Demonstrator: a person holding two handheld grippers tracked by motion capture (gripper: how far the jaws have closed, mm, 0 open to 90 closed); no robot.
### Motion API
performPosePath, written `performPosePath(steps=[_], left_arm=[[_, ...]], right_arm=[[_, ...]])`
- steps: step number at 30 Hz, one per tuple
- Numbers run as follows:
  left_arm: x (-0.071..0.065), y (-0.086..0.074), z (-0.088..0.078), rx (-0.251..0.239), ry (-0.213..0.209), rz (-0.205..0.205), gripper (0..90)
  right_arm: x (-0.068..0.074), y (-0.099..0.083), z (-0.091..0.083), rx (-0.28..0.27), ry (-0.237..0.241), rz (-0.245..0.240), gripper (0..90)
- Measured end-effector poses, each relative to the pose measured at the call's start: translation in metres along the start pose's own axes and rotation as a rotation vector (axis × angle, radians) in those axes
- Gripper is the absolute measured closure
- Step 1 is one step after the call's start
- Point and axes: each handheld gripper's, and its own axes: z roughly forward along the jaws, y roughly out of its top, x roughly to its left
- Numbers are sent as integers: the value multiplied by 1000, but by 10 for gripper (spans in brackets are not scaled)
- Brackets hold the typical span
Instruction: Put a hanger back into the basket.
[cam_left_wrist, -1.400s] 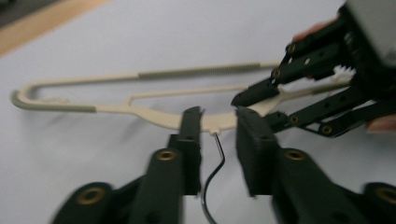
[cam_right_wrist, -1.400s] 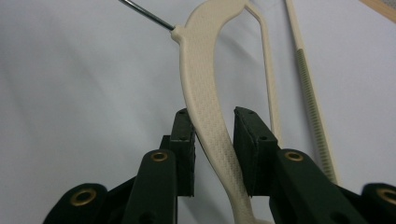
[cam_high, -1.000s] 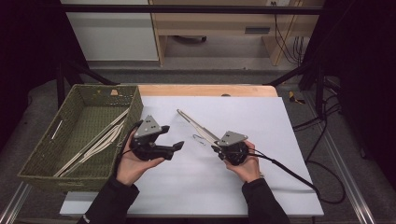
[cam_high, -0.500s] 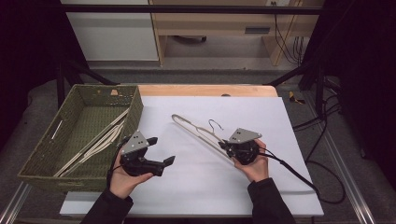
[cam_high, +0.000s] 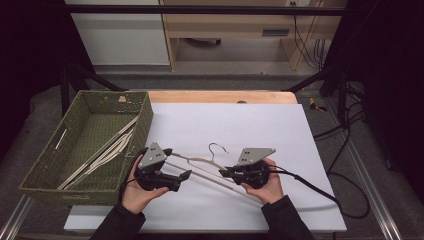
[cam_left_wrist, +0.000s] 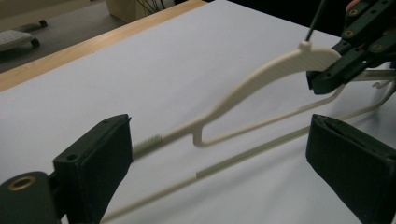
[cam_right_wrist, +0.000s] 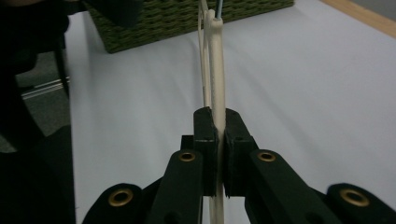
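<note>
I found no legible text, label, brand, number or sign in any view. The white sheet on my bench (cam_high: 260, 125) was blank, the woven basket (cam_high: 50, 170) bore no tag I could read, and the cream hanger (cam_left_wrist: 261, 79) and the black pads of my tongs carried no readable marking.

**Basket at nine o'clock, white sheet across the table**

A green woven basket (cam_high: 47, 167) is seen at nine o'clock on the table, with pale hangers (cam_high: 107, 152) laid slantwise inside. The white sheet (cam_high: 280, 130) is spread over the middle, and a strip of wooden tabletop (cam_high: 220, 96) is left bare at twelve o'clock. Black cables (cam_high: 345, 135) are draped off the edge at three o'clock.
</note>
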Motion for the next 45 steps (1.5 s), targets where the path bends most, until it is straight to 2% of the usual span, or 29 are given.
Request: performPosePath(steps=[3,8,13,15,16,18,24,25,28,31,33,36,39,42,45], left_arm=[[0,-1,6,21,-19,22,129],[-4,-3,11,53,-65,60,310],[-7,-4,13,77,-115,90,479],[-8,-5,14,96,-112,110,540],[-8,-6,15,99,-110,106,561],[-7,-7,16,108,-132,95,612],[-8,-8,16,140,-133,134,658],[-8,-8,16,143,-134,136,671],[-10,-8,16,154,-164,134,728],[-14,-7,16,155,-177,140,763],[-15,-7,15,158,-196,123,789],[-17,-6,15,157,-209,125,806],[-19,-6,14,156,-236,118,830],[-23,-5,14,149,-280,111,857],[-28,-4,13,140,-277,115,867]], right_arm=[[6,2,5,9,44,-14,869],[13,4,12,21,87,-29,869],[14,2,14,40,91,-32,869],[14,2,14,41,94,-34,869],[14,2,13,40,97,-35,869],[14,3,12,37,105,-38,869],[14,2,13,53,109,-36,865],[13,2,13,54,107,-37,859],[11,2,12,42,58,-34,824],[10,3,9,32,41,-30,797],[10,4,8,23,14,-28,734],[9,3,8,18,-16,-32,694],[9,2,9,19,-43,-38,614],[8,2,9,5,-61,-38,541],[7,2,6,-8,-65,-36,507]])
